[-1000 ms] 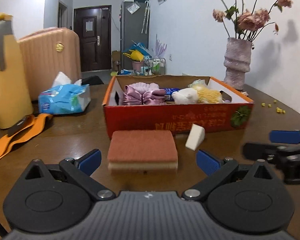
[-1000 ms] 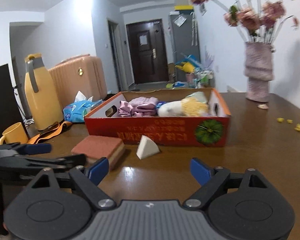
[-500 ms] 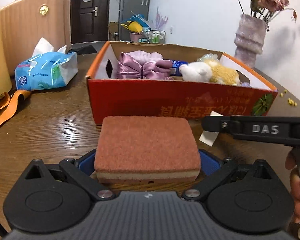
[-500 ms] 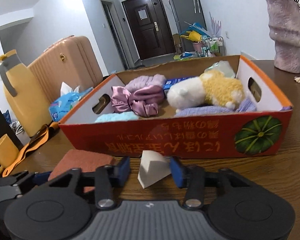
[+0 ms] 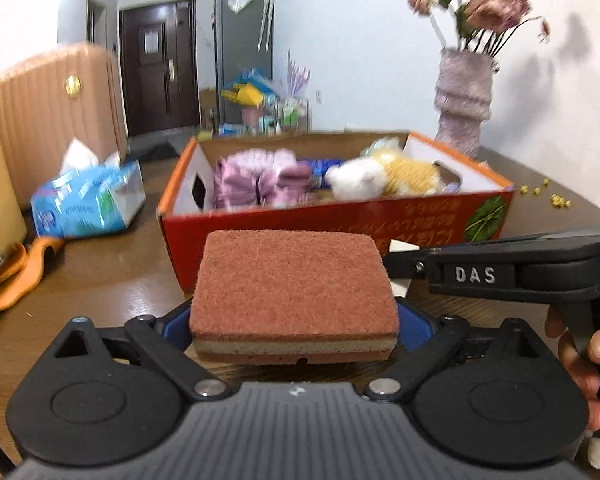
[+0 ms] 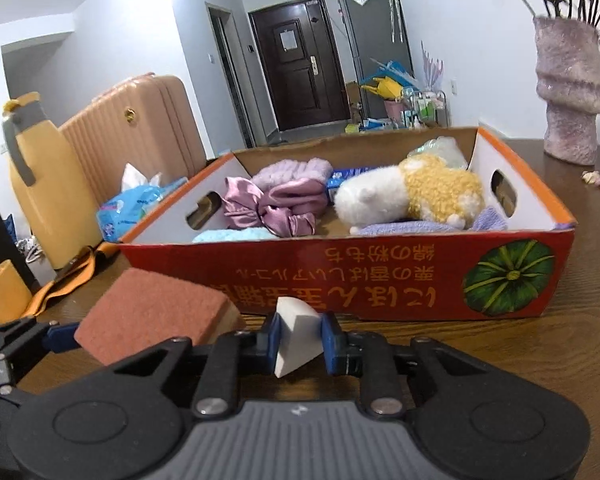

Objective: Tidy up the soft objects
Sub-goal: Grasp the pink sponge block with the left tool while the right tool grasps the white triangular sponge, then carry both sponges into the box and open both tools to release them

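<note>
Left gripper: my left gripper (image 5: 294, 326) was clamped on the sponge (image 5: 292, 296), one blue pad against each short side
Sponge: a reddish scouring top over a tan layer, held flat between the pads; it looked lifted just clear of the table (image 5: 100, 280), right in front of the box (image 5: 340, 224)
Right gripper: my right gripper (image 6: 299, 339) was closing its jaws on the white wedge (image 6: 296, 334), and both blue pads already pressed on its sides
White wedge: a small foam wedge, narrow edge up, held near the box's front wall, just to the right of the sponge in the right wrist view
Both grippers: side by side and close together; from the left wrist view my right gripper crossed the picture at the right, with my hand (image 5: 580, 364) on its handle
Box: red and orange cardboard, open on top, with a green pumpkin printed at its right front corner
Inside the box: a purple satin bow (image 6: 268, 208) toward the left, a white and yellow plush toy (image 6: 412, 196) toward the right, a light blue cloth (image 6: 232, 236) at the front left and a lilac cloth (image 6: 420, 226) under the toy
Beside the box: a blue tissue pack (image 5: 88, 204) to its left, a pink vase (image 6: 570, 96) with flowers behind its right end
Further left: a yellow jug (image 6: 48, 184), a yellow mug (image 6: 0, 296) and a peach suitcase (image 6: 140, 136)
</note>
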Demonstrator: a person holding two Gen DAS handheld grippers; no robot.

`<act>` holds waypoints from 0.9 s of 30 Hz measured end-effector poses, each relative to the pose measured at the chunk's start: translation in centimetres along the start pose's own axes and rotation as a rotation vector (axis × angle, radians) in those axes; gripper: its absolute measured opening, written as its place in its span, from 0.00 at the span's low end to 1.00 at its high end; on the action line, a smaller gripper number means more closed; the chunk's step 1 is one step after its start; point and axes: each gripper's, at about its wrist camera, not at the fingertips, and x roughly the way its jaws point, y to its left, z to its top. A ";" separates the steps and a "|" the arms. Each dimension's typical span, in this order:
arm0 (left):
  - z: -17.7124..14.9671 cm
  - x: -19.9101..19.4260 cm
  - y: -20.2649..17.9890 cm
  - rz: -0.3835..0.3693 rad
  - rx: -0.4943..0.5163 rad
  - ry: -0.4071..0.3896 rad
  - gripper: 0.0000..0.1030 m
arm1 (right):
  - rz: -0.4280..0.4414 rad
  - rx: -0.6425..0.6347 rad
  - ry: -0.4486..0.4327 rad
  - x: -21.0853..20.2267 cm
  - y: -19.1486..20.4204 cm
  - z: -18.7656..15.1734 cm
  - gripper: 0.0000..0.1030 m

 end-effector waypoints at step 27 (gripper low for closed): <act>-3.0 -19.9 -4.7 -0.038 -0.053 -0.220 0.96 | 0.034 -0.032 -0.199 -23.4 1.7 -7.3 0.22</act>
